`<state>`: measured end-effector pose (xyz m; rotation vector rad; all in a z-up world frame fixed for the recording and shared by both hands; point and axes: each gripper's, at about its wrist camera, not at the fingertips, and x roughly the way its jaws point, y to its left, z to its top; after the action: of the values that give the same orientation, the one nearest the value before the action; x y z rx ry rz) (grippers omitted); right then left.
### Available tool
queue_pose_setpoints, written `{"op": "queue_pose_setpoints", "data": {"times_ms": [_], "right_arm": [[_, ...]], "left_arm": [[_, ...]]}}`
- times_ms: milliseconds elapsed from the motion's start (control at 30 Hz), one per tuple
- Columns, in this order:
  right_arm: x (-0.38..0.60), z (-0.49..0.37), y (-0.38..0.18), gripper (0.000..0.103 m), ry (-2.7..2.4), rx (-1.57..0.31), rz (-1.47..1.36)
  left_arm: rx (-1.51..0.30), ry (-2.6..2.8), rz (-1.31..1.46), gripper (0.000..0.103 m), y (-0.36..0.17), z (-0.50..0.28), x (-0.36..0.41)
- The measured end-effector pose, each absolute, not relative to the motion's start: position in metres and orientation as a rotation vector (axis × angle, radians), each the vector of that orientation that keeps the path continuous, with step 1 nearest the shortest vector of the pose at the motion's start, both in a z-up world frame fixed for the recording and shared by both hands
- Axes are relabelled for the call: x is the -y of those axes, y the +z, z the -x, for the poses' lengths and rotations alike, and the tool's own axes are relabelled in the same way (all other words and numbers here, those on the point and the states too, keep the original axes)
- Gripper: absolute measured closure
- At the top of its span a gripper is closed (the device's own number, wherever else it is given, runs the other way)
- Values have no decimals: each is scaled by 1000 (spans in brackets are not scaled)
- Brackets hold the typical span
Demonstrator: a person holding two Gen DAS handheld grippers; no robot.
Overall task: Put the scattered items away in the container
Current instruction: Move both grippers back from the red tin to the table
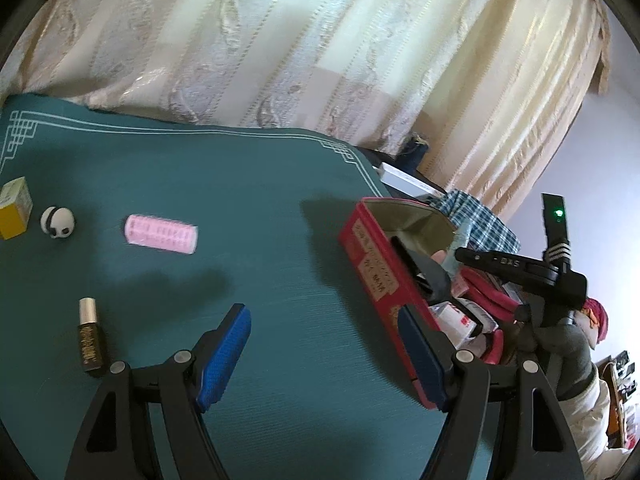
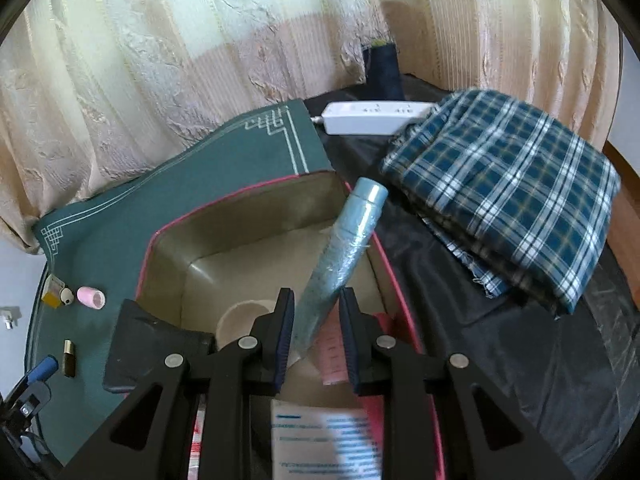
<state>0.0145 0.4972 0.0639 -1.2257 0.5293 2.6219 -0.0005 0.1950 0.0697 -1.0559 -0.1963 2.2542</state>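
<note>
A red box [image 1: 372, 264] with a beige inside [image 2: 240, 248] stands at the right edge of the green mat [image 1: 240, 200]. My right gripper [image 2: 316, 326] is above the box, its jaws around a light blue wrapped tube [image 2: 344, 256] that leans on the box's right rim. My left gripper [image 1: 324, 356] is open and empty above the mat beside the box. On the mat lie a pink roller [image 1: 162, 234], a panda ball [image 1: 58, 222], a yellow carton [image 1: 14, 208] and a small brown bottle [image 1: 90, 336].
The box holds a roll of tape [image 2: 240, 320], a dark item [image 2: 152, 344], a pink card [image 2: 332, 354] and a printed packet [image 2: 324, 436]. A folded plaid cloth [image 2: 508, 200] and a white power strip [image 2: 372, 118] lie on black sheeting to the right. Curtains hang behind.
</note>
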Motion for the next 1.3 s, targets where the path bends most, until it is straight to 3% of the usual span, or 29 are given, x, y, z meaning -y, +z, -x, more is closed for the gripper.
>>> {"op": "queue_pose_setpoints", "data": {"times_ms": [200, 233, 333, 367, 567, 800, 1200, 1233, 1300], "right_arm": [[-464, -19, 78, 78, 2690, -450, 1186], [-457, -20, 82, 72, 2705, -445, 1176], [-438, -24, 94, 39, 2758, -435, 1129], [-429, -26, 100, 32, 2783, -422, 1101], [-373, -31, 124, 29, 2919, -325, 1040], [-313, -18, 109, 27, 2984, -250, 1155], [-276, 0, 79, 27, 2981, -251, 1291], [-275, 1, 77, 27, 2979, -252, 1298], [-274, 4, 74, 27, 2975, -252, 1312]], "left_arm": [[219, 2292, 1062, 26, 66, 4, -173], [220, 2303, 1060, 26, 65, 3, -168], [214, 2351, 1057, 25, 64, 5, -153], [219, 2365, 1057, 25, 63, 5, -146], [247, 2474, 1086, 25, 52, 11, -95], [272, 2499, 1150, 25, 33, 18, -59], [127, 2480, 1189, 26, 14, 40, -79], [110, 2479, 1198, 28, 11, 43, -81], [90, 2466, 1223, 54, 6, 47, -85]]}}
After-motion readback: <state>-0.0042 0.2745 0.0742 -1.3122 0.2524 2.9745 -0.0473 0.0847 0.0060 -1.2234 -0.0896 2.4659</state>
